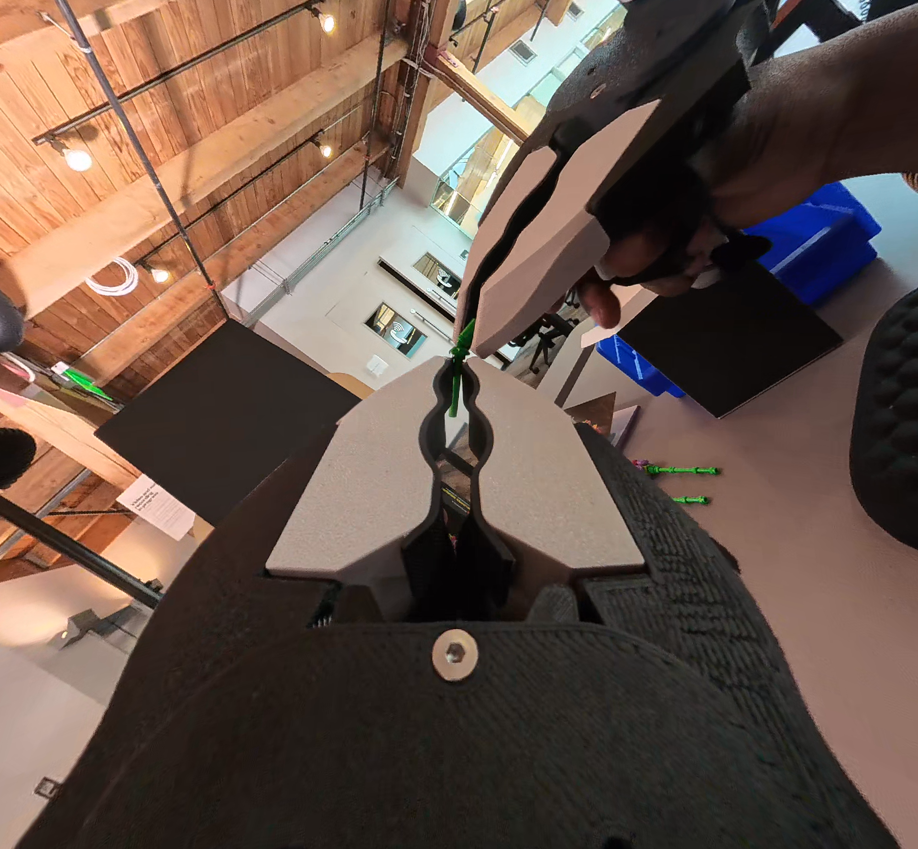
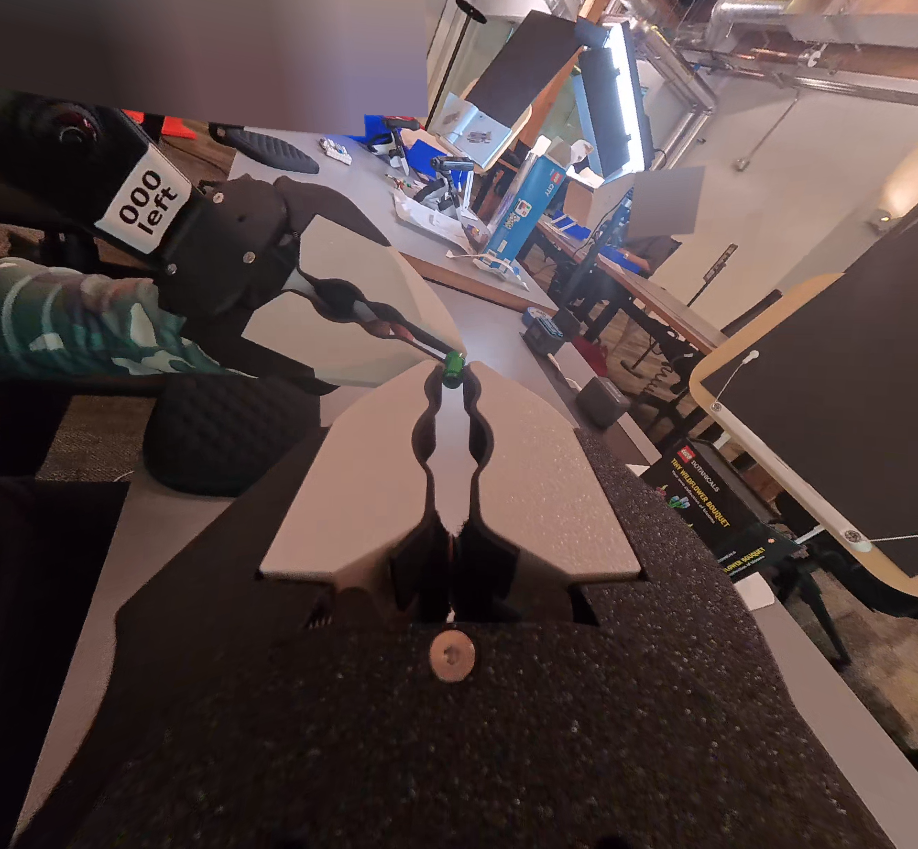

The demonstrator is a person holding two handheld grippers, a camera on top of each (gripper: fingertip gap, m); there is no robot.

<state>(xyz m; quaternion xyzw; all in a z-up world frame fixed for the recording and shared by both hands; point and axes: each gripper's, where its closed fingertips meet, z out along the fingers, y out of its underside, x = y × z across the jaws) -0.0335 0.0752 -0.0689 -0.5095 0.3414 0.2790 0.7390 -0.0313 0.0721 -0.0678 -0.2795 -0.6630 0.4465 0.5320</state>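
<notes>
Holding a thin green stem at its tip, the left tool is closed on it, above the grey desk. The right tool meets it tip to tip and is closed on a small green piece at the stem's end. The stem looks light, stiff and easy to snap, so a hold close to the joint seems safest. More green stems lie on the desk at right.

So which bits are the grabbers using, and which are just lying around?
In use: left gripper, right gripper, both with jaws shut on the green stem.
Lying about: loose green stems on the table, blue bins, black box, tall blue box.
</notes>
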